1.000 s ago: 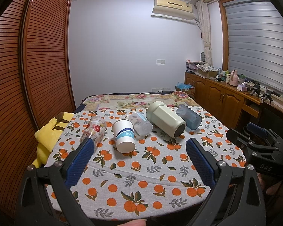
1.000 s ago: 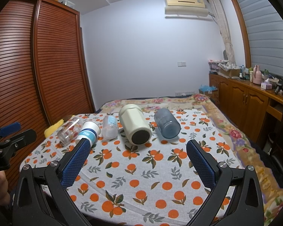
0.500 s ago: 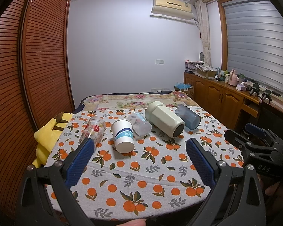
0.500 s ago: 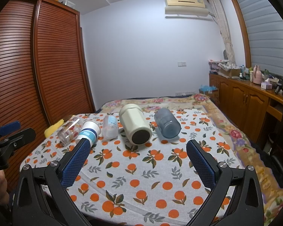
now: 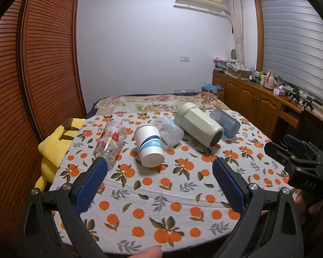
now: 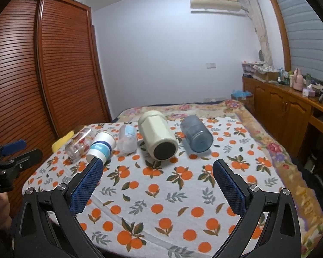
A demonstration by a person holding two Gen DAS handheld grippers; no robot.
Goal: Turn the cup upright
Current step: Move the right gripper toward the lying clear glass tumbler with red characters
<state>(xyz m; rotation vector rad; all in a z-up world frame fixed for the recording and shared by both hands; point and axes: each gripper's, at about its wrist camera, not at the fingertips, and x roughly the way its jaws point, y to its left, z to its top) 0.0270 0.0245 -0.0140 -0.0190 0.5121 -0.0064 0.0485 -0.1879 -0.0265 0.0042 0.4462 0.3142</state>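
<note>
Several cups lie on their sides in a row on an orange-print cloth (image 5: pixel 161 193): a clear glass with red flowers (image 5: pixel 109 142), a white paper cup with blue bands (image 5: pixel 148 146), a clear plastic cup (image 5: pixel 169 131), a large cream tumbler (image 5: pixel 198 126) and a blue-grey cup (image 5: pixel 225 123). The right wrist view shows the same row: glass (image 6: pixel 79 144), paper cup (image 6: pixel 100 147), plastic cup (image 6: pixel 127 137), tumbler (image 6: pixel 158 138), blue-grey cup (image 6: pixel 197 134). My left gripper (image 5: pixel 159 172) is open and empty, short of the paper cup. My right gripper (image 6: pixel 158 173) is open and empty, short of the tumbler.
A yellow plush (image 5: pixel 51 150) lies at the cloth's left edge. A slatted wooden wardrobe (image 5: pixel 32 75) stands to the left. A wooden cabinet (image 5: pixel 258 105) with clutter runs along the right wall. A floral blanket (image 6: pixel 269 142) covers the bed behind and to the right.
The left gripper has drawn back slightly and tilted, so the cups sit a little farther off. The right gripper has hardly moved. No cup has moved.
</note>
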